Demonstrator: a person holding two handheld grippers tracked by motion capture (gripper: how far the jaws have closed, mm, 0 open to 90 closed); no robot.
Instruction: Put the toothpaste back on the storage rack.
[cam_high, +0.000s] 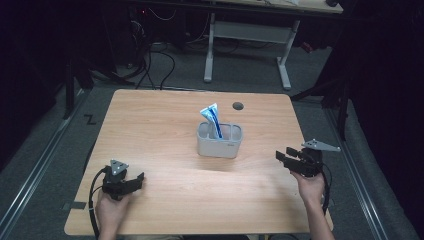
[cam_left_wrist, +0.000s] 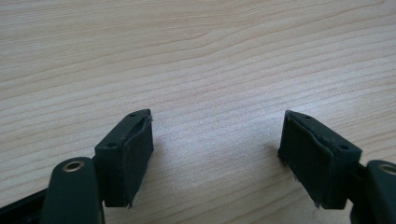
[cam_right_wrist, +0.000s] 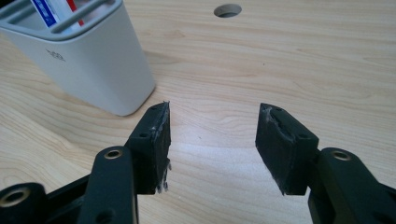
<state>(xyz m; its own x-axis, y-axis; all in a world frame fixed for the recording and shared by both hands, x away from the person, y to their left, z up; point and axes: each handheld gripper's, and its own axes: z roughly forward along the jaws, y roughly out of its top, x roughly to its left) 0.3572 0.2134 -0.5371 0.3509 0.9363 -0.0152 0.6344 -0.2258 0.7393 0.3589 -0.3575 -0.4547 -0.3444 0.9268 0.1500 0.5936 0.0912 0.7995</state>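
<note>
A grey holder (cam_high: 219, 141) is seen standing upright near the middle of the wooden desk (cam_high: 165, 120) in the high view, with a blue and white tube (cam_high: 212, 118) set upright in one of its compartments, on the holder's left half, its top leaning slightly toward 11 o'clock. A round hole (cam_high: 238, 105) in the desk is seen just beyond the holder, at about 1 o'clock from it.

The left tongs (cam_high: 136, 181) are held low at the desk's near left, and the holder lies at about 2 o'clock from them, well apart. In the left gripper view the left tongs (cam_left_wrist: 217, 151) are shown with the jaws spread wide and nothing but bare desk between them.

The right tongs (cam_high: 283, 157) are held near the right edge of the desk, with the jaws pointed toward 9 o'clock; the holder lies at about 10 o'clock from them, apart. In the right gripper view the right tongs (cam_right_wrist: 212, 144) are shown with the jaws standing well apart and nothing gripped, and the holder (cam_right_wrist: 88, 58) is seen at about 10 o'clock, just beyond the left jaw and not between the jaws.
</note>
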